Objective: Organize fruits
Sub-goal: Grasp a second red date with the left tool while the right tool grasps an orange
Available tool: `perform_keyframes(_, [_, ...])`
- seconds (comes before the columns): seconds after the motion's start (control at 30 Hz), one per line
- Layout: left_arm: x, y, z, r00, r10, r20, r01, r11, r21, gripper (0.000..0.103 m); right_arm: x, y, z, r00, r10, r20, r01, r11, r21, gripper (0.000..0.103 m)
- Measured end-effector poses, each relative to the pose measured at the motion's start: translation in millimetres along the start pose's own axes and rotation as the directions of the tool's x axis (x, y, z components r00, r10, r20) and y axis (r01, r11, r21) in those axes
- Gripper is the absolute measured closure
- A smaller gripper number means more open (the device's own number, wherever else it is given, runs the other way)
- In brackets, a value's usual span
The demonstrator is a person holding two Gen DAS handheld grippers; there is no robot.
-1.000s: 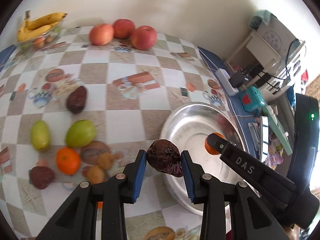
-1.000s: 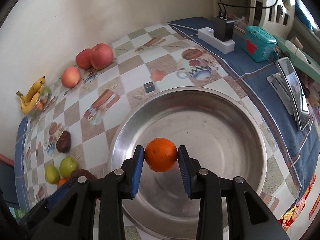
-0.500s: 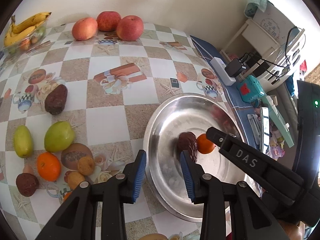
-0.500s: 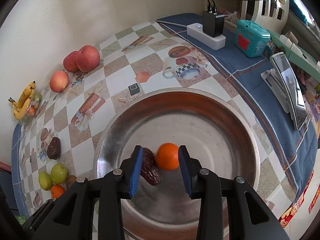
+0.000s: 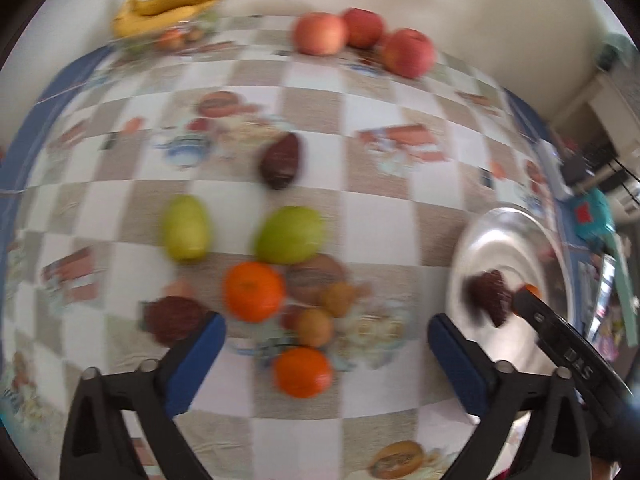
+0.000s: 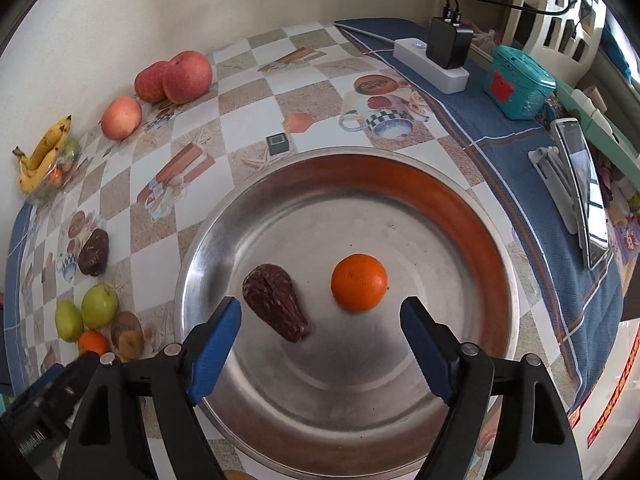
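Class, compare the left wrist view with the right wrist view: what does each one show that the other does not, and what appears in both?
Only the left wrist view shows the second orange nearest its open left gripper, and a dark round fruit by the blue pad.

Only the right wrist view shows the white power strip, the propped phone and the whole rim of the steel bowl under the open right gripper.

Both show the bananas, three apples, two green fruits, and the bowl's dark wrinkled fruit and orange.
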State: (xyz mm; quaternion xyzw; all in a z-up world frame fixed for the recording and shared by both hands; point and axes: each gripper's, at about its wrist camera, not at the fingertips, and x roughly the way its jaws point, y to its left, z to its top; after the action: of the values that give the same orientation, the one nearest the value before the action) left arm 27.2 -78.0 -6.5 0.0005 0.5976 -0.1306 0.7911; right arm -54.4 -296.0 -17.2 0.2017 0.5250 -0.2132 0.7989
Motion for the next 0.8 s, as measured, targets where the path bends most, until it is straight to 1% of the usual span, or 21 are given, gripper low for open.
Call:
perform_keyframes(0.03, [-2, 6, 1, 1.0, 0.029, 0.008, -0.029, 1.0, -0.008, 0.0, 0, 1, -1, 1.0, 0.006, 0.0, -0.006, 1.0, -0.002, 0.012])
perform_keyframes(0.1, [-8, 17, 3, 0.996, 0.09, 0.029, -0.089, 0.996, -0.015, 0.0, -1, 2, -3, 1.0, 0.012, 0.007, -0.012, 1.0, -0.004, 0.012])
perform_keyframes(0.17, [-12, 26, 6, 0.991, 0.128, 0.04, -0.128, 0.992, -0.02, 0.0, -4, 6, -4, 1.0, -0.002, 0.009, 0.002, 1.0, -0.01, 0.012])
perform_keyframes(0.23, [-16, 37, 10, 0.99, 0.131, 0.044, -0.13, 0.991, -0.032, 0.0, -6, 12, -3, 1.0, -0.021, -0.006, 0.021, 1.0, -0.021, 0.012])
perform_keyframes(0.3, [-19, 43, 15, 0.991, 0.126, 0.049, -0.124, 0.991, -0.042, 0.0, -13, 19, 3, 1.0, -0.021, -0.009, 0.021, 1.0, -0.014, 0.012])
perform_keyframes(0.4, [-23, 50, 20, 0.986, 0.151, 0.065, -0.149, 0.988, -0.037, 0.0, -27, 31, 18, 1.0, -0.02, -0.001, 0.02, 1.0, -0.023, 0.012])
perform_keyframes(0.5, [-25, 56, 26, 0.983, 0.169, 0.071, -0.167, 0.985, -0.038, 0.0, -47, 47, 35, 0.999, 0.015, 0.042, -0.015, 1.0, -0.011, 0.012])
perform_keyframes(0.57, [-24, 65, 29, 0.985, 0.163, 0.062, -0.16, 0.985, -0.059, 0.0, -53, 59, 41, 0.998, 0.039, 0.052, -0.038, 0.999, -0.018, 0.012])
perform_keyframes(0.73, [-28, 87, 34, 0.984, 0.167, 0.06, -0.16, 0.98, -0.118, 0.0, -49, 94, 43, 0.997, 0.074, 0.031, -0.072, 0.995, -0.065, 0.012])
perform_keyframes(0.8, [-30, 98, 36, 0.984, 0.165, 0.065, -0.154, 0.977, -0.149, 0.0, -47, 105, 40, 0.994, 0.11, 0.028, -0.107, 0.991, -0.086, 0.012])
